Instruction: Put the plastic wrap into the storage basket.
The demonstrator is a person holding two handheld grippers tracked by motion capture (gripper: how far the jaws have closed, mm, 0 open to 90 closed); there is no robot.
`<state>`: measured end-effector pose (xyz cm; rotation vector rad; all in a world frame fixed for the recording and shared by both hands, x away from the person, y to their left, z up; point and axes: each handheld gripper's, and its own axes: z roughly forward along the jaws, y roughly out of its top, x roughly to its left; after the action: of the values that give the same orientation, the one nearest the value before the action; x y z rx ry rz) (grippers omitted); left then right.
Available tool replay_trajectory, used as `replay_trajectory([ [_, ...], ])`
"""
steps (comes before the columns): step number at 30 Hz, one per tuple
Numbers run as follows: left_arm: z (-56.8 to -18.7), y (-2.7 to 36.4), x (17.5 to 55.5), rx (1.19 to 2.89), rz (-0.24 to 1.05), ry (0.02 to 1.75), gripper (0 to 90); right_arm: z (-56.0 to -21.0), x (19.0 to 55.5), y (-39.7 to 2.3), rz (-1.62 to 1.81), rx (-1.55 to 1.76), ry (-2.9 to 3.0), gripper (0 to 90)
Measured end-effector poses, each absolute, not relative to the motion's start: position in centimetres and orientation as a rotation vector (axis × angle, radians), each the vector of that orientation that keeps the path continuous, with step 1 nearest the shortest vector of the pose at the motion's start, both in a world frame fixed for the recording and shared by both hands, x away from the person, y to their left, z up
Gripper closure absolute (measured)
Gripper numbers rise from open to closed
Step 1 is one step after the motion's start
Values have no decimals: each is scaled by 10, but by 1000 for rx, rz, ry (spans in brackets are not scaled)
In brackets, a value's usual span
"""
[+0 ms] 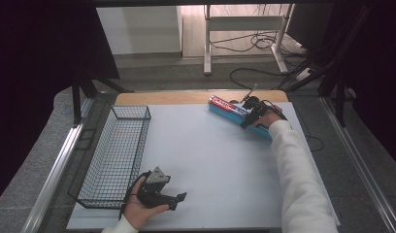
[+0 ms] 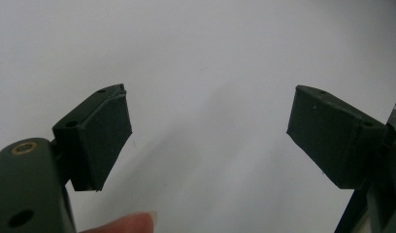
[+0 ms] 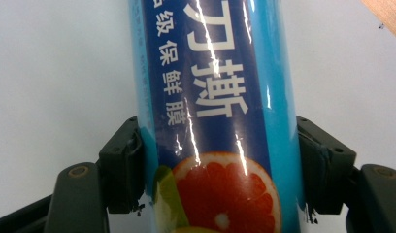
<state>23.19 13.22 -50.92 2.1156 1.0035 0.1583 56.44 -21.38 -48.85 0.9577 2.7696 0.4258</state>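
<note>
- Long blue box of cling film, glossy, with a dark blue label, white lettering and a cut grapefruit printed on it, lies flat in the upper right of the high view, on the far part of the surface.
- Right gripper sits across the box about midway along; in the right gripper view its two black pads press on both long sides of the box. Box clamped, still resting on the surface.
- White sleeve runs from the lower right of the high view up to that gripper.
- Left gripper at the lower left of the high view, low over the surface; jaws stand apart, nothing between them. Left gripper view: bare pale surface between the pads, a fingertip at the bottom edge.
- Black wire mesh basket, rectangular, at the left of the pale grey surface, just beside the left gripper.
</note>
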Motion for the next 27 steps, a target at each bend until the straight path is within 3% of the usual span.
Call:
replay_trajectory([
  [27, -507, 136, 231, 2072, 128, 1014, 161, -463, 531, -206, 448, 996, 2761, 319],
])
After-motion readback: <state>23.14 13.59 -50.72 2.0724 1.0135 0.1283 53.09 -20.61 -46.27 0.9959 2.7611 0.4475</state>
